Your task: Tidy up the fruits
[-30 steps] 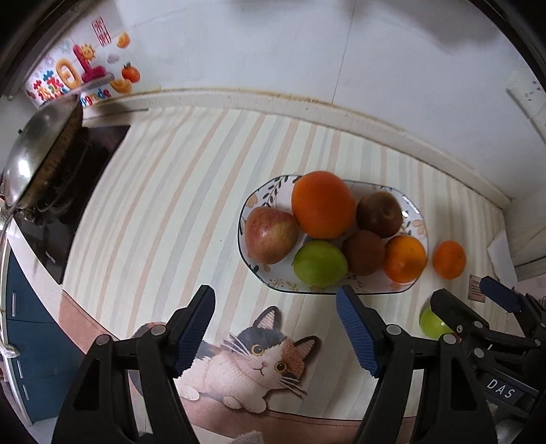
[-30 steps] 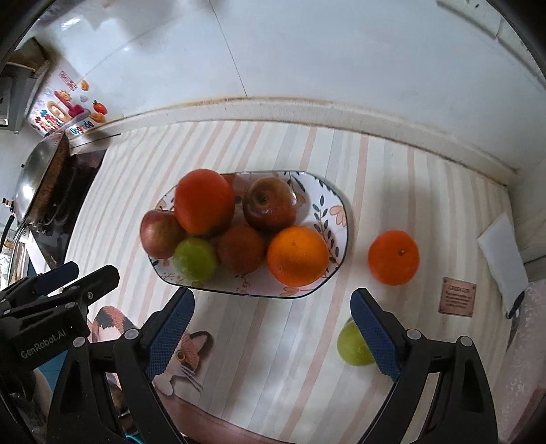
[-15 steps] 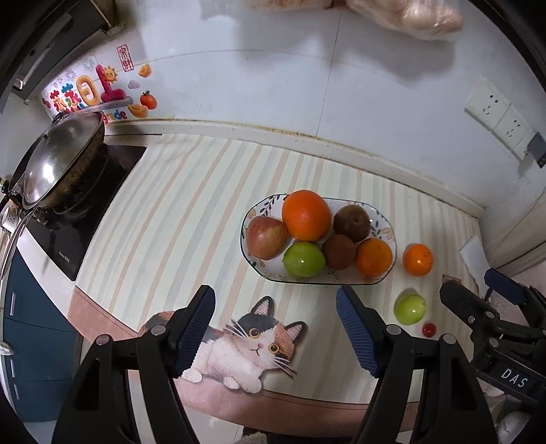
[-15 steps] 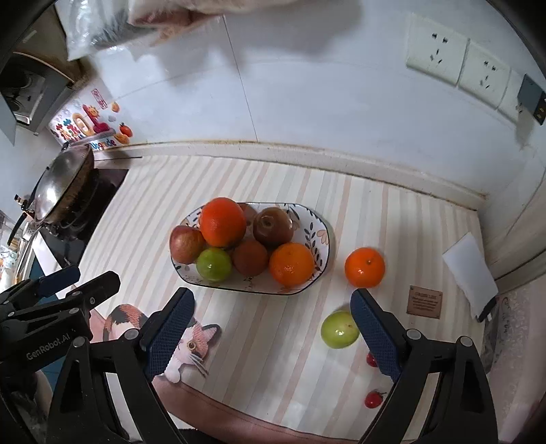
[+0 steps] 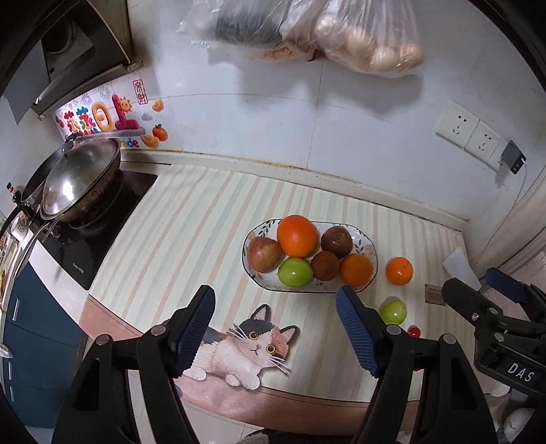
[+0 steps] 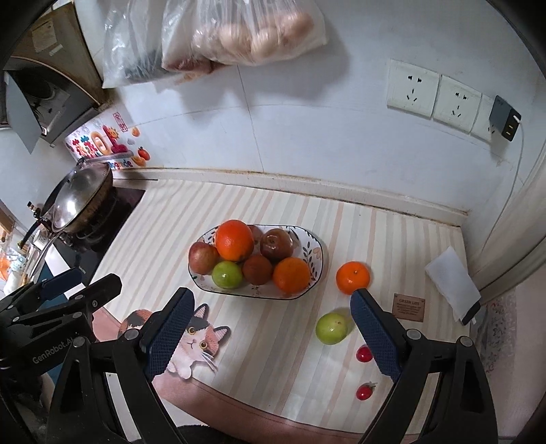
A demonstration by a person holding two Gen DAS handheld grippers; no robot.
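Observation:
A patterned oval plate [image 5: 367,240] [image 6: 315,247] on the striped counter holds several fruits: oranges, apples, a green fruit. Loose on the counter to its right lie a small orange [image 5: 398,271] [image 6: 352,277], a green fruit [image 5: 392,311] [image 6: 331,328] and two small red fruits [image 6: 363,353] [image 6: 365,391]. My left gripper [image 5: 275,333] is open and empty, high above the counter's front edge. My right gripper [image 6: 271,336] is open and empty too, above the front edge, with the green fruit just inside its right finger.
A lidded wok [image 5: 73,181] sits on a black stove at the left. Plastic bags [image 6: 239,30] hang on the wall above. Wall sockets [image 6: 436,99] are at the right. A white folded cloth [image 6: 452,283] and a small brown card [image 6: 408,306] lie at the counter's right end.
Both grippers have pulled back and up from the plate, so the view is much wider. The fruits have not moved. Both stay open.

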